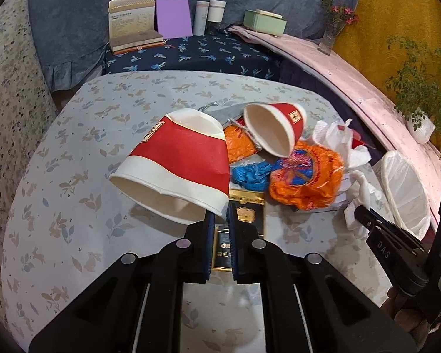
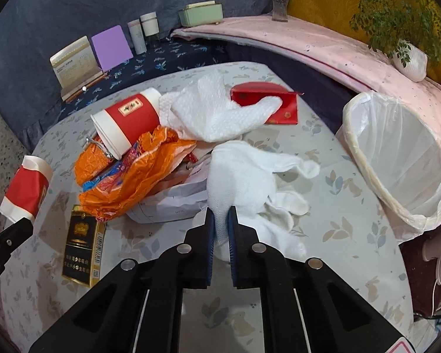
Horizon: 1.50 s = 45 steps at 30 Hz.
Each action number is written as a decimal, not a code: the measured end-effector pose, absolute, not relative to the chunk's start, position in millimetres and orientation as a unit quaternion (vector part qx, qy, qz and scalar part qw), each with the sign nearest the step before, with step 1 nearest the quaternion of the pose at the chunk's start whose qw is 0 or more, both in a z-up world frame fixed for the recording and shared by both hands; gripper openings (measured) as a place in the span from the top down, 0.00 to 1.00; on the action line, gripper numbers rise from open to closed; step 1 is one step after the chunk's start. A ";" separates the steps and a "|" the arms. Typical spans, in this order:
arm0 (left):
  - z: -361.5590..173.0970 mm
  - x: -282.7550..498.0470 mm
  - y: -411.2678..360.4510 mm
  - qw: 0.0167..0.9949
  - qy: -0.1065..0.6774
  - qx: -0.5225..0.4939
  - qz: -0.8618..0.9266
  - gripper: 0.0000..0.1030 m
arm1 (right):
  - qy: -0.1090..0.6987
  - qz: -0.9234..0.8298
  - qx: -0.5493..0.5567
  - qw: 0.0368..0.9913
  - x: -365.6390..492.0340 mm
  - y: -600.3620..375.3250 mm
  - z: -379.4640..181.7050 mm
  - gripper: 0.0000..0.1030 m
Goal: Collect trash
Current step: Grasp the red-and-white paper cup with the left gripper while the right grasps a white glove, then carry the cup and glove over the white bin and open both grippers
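Observation:
My left gripper (image 1: 219, 216) is shut on the rim of a red and white paper cup (image 1: 179, 161) and holds it above the table; the cup also shows at the left of the right wrist view (image 2: 25, 189). My right gripper (image 2: 220, 214) is shut on a white cloth glove (image 2: 244, 182) above the table. A second red paper cup (image 2: 125, 120) lies on its side on an orange plastic bag (image 2: 138, 182). White tissue (image 2: 208, 111), a red packet (image 2: 264, 100) and a black cigarette box (image 2: 80, 244) lie on the table. A bin with a white liner (image 2: 397, 164) stands at the right.
The round table (image 2: 323, 264) has a floral cloth. Behind it, a dark blue shelf (image 1: 191, 53) carries a box, a purple card and two canisters. A pink ledge (image 2: 323, 44) holds a green box, a vase and a potted plant (image 2: 408, 58).

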<state>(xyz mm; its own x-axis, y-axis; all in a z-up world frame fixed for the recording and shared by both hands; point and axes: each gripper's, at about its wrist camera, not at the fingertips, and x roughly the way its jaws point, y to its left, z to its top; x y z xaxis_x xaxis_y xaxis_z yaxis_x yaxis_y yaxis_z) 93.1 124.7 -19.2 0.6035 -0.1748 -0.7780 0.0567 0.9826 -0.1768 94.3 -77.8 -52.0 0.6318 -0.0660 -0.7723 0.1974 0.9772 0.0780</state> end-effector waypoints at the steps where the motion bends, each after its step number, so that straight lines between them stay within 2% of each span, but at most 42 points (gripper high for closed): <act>1: -16.7 92.7 123.4 0.894 0.438 -0.067 -0.067 0.91 | 0.420 -0.072 0.080 0.901 92.4 -79.6 -47.5 0.92; 13: 24.3 73.4 72.1 0.907 0.400 -0.045 -0.126 0.91 | 0.360 -0.083 0.100 0.924 54.9 -116.6 18.3 0.93; 22: 43.3 65.0 -7.9 0.900 0.384 -0.012 -0.206 0.91 | 0.324 -0.121 0.114 0.931 30.7 -178.2 47.8 0.92; 35: 32.3 74.2 -150.1 0.846 0.389 0.040 -0.364 0.91 | 0.327 -0.176 0.151 0.916 26.5 -286.1 39.9 0.92; 43: 14.3 93.2 -201.6 0.814 0.406 0.045 -0.414 0.91 | 0.342 -0.193 0.168 0.904 42.8 -328.3 23.3 0.91; 45: 10.3 99.3 -211.0 0.807 0.410 0.045 -0.422 0.90 | 0.342 -0.197 0.171 0.903 46.4 -333.0 22.3 0.87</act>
<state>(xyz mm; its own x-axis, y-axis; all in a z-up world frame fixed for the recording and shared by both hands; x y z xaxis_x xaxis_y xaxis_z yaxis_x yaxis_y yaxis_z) 99.3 -211.0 10.3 0.3068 -0.6444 -0.7004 0.7188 0.6393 -0.2733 46.4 -333.0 22.3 0.6890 -0.2392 -0.6841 0.4724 0.8641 0.1736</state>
